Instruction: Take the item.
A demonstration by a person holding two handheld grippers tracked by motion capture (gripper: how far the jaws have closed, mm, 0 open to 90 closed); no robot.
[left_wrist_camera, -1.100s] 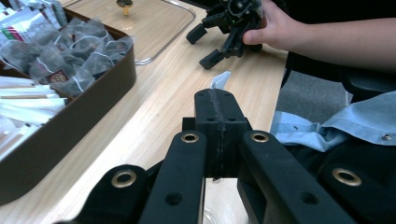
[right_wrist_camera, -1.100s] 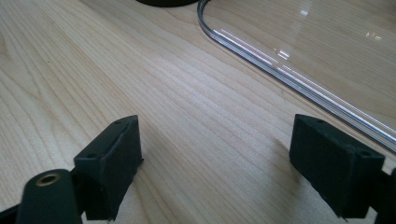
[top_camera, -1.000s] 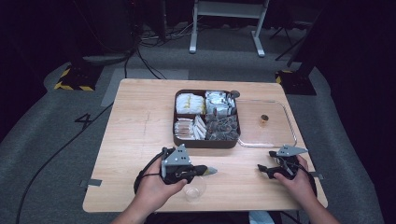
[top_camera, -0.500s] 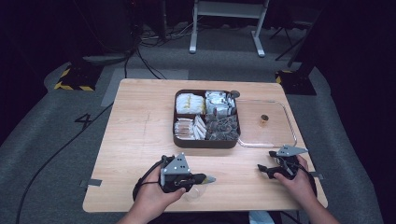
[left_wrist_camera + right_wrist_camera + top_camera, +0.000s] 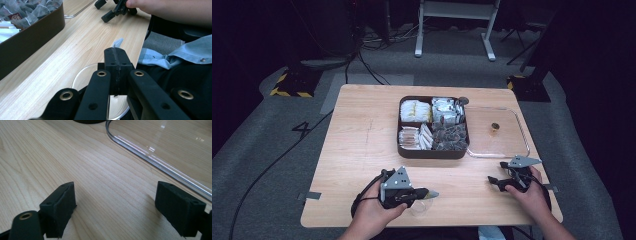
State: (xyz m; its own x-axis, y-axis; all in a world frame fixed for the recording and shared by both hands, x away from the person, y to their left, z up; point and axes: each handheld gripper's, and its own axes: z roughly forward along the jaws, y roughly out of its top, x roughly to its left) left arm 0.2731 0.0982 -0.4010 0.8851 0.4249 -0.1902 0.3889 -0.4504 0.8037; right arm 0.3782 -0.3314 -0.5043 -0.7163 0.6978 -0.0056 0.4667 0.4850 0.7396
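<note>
Though the left hand-held gripper (image 5: 117, 75) is pinched tight on a small pale packet (image 5: 118, 42) above the clear cup (image 5: 85, 82) at the desk's (image 5: 362, 150) near edge, nothing seems dropped in yet. The right hand-held gripper (image 5: 115, 210) rests wide apart, empty, beside the clear lid (image 5: 175, 150).

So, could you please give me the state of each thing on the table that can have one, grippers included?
left gripper: shut on a small pale packet, above the glass cup.
right gripper: open, jaws wide apart, holding nothing, low over the table.
glass cup: upright near the front edge; contents cannot be told.
compartment box: open, all four sections filled.
clear lid: off, lying flat beside the box.
</note>
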